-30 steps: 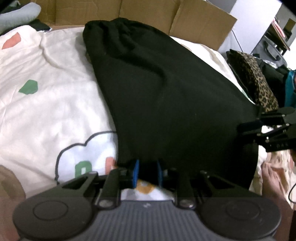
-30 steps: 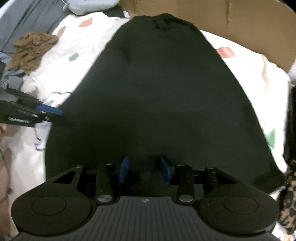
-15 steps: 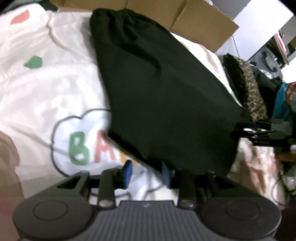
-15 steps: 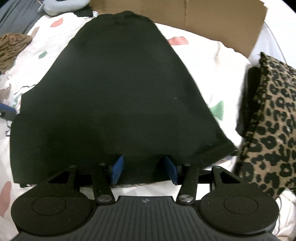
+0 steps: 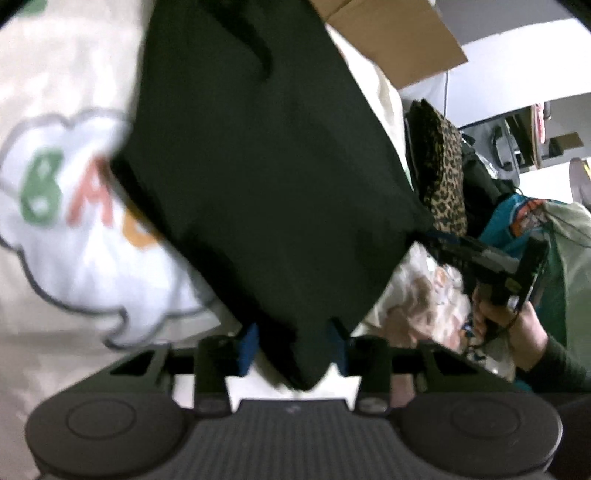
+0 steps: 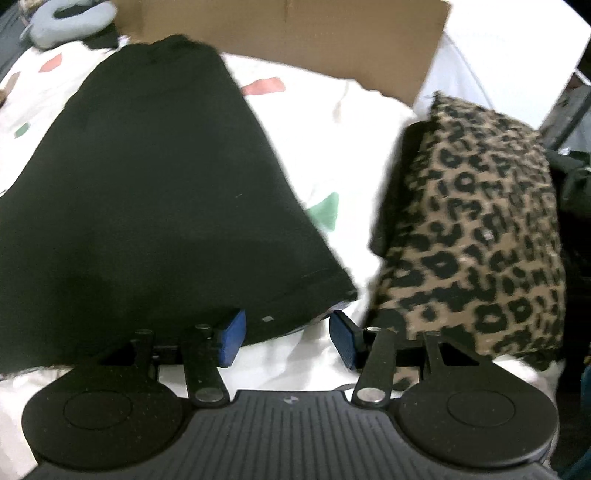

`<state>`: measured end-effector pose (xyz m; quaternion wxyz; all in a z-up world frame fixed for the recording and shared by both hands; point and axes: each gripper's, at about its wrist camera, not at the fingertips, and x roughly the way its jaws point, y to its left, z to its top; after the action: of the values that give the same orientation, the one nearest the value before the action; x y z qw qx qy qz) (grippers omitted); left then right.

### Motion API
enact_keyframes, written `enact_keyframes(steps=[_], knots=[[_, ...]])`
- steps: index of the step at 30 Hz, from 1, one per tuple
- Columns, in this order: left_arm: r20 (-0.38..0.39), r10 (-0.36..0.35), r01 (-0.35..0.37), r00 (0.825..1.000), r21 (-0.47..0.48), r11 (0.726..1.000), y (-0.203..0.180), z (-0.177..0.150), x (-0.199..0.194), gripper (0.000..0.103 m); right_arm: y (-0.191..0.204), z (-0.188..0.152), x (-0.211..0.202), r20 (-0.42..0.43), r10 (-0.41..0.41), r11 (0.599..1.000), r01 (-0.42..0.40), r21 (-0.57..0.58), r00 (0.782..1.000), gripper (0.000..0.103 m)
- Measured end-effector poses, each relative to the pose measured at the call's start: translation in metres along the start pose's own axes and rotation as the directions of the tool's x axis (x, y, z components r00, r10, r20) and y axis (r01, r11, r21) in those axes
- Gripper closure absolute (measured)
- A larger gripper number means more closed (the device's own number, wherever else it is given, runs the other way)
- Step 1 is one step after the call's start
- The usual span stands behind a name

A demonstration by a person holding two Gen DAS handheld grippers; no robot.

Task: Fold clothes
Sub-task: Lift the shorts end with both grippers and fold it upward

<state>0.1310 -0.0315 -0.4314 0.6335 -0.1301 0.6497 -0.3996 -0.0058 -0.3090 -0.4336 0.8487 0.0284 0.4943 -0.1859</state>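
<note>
A black garment (image 5: pixel 258 166) lies spread flat on a white printed bedsheet (image 5: pixel 55 258). In the left wrist view its near corner hangs down between the blue pads of my left gripper (image 5: pixel 293 345), whose jaws stand wide apart. In the right wrist view the black garment (image 6: pixel 147 184) fills the left half. Its right hem corner reaches in between the spread pads of my right gripper (image 6: pixel 288 336), which is open. The right gripper (image 5: pixel 480 254) also shows in the left wrist view, held by a hand (image 5: pixel 517 321) at the garment's other corner.
A leopard-print cushion (image 6: pixel 480 221) lies close to the right of the garment. Brown cardboard (image 6: pixel 295 33) stands along the far side of the bed, and a grey neck pillow (image 6: pixel 66 18) lies at the far left. Bags and clutter (image 5: pixel 517 206) sit beyond the cushion.
My left gripper, shut on the garment's hem a second ago, has opened. The right jaws have spread wider. Both views have swung right, which brings the cushion into the right wrist view.
</note>
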Motion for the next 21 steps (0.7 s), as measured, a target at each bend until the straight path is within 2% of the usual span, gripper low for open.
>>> enact_keyframes(steps=[1, 3, 4, 9, 14, 16, 18, 21], knots=[[-0.007, -0.003, 0.003, 1.0, -0.009, 1.0, 0.0, -0.001, 0.003, 0.082, -0.003, 0.002, -0.001, 0.01, -0.005, 1.0, 0.005, 0.005, 1.0, 0.046], [-0.014, -0.01, 0.01, 1.0, -0.033, 0.999, 0.002, -0.002, 0.006, 0.096, -0.007, 0.004, -0.003, 0.026, -0.015, 1.0, 0.015, 0.014, 1.0, 0.046], [-0.016, -0.013, 0.013, 1.0, -0.048, 0.999, 0.005, -0.004, 0.006, 0.097, -0.009, 0.006, -0.003, 0.029, -0.018, 1.0, 0.018, 0.019, 0.999, 0.046], [-0.021, -0.003, 0.002, 1.0, -0.085, 0.996, 0.011, -0.01, 0.007, 0.101, -0.014, 0.006, 0.013, -0.006, -0.022, 0.999, 0.022, 0.027, 1.0, 0.051], [-0.038, 0.001, -0.005, 0.999, -0.091, 0.996, 0.012, -0.014, 0.009, 0.101, -0.013, 0.005, 0.021, -0.006, -0.03, 0.999, 0.031, 0.02, 1.0, 0.051], [-0.044, 0.001, -0.005, 0.999, -0.093, 0.996, 0.013, -0.015, 0.01, 0.096, -0.012, 0.005, 0.021, -0.003, -0.034, 0.999, 0.034, 0.007, 0.999, 0.051], [-0.05, 0.001, -0.005, 0.999, -0.094, 0.996, 0.014, -0.016, 0.01, 0.078, -0.013, 0.005, 0.022, -0.004, -0.03, 1.0, 0.03, 0.011, 1.0, 0.051], [-0.052, -0.008, 0.003, 0.999, -0.111, 0.994, 0.017, -0.018, 0.012, 0.058, -0.013, 0.006, 0.023, -0.01, -0.029, 1.0, 0.029, 0.009, 1.0, 0.051]])
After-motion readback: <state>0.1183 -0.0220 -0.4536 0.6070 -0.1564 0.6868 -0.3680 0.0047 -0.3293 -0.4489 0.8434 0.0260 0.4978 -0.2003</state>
